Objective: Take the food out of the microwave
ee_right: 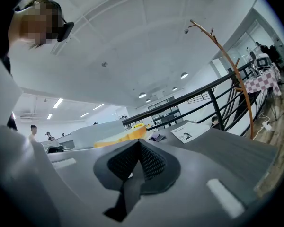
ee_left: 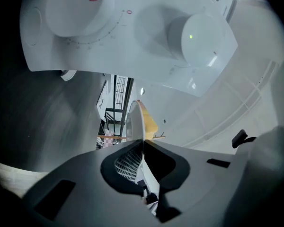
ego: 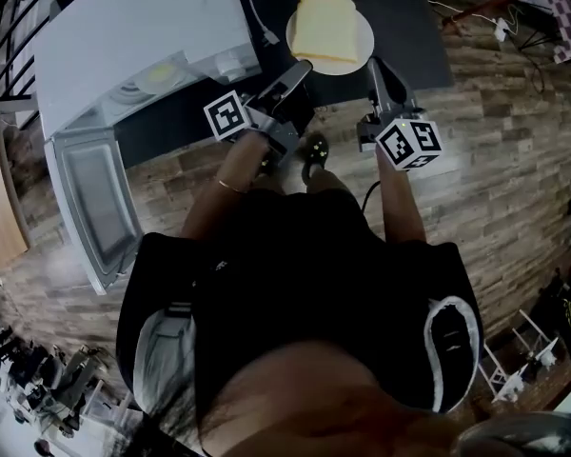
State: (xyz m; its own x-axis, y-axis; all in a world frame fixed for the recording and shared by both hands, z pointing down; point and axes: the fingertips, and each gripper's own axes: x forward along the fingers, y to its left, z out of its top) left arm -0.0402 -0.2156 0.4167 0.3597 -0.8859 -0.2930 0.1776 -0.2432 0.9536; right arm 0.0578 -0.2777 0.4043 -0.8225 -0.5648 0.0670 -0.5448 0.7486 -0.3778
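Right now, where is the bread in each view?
Head view: bread top centre, on plate.
Left gripper view: bread centre, just above jaws.
Right gripper view: bread left of centre, behind jaws.
Landmark: microwave, in head and left gripper views.

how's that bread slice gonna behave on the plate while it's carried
The bread slice lies loose on the smooth plate, so it would probably slide if the plate tips. It looks light and soft, likely bending rather than breaking. The left gripper pinches only the rim, so tipping seems possible.
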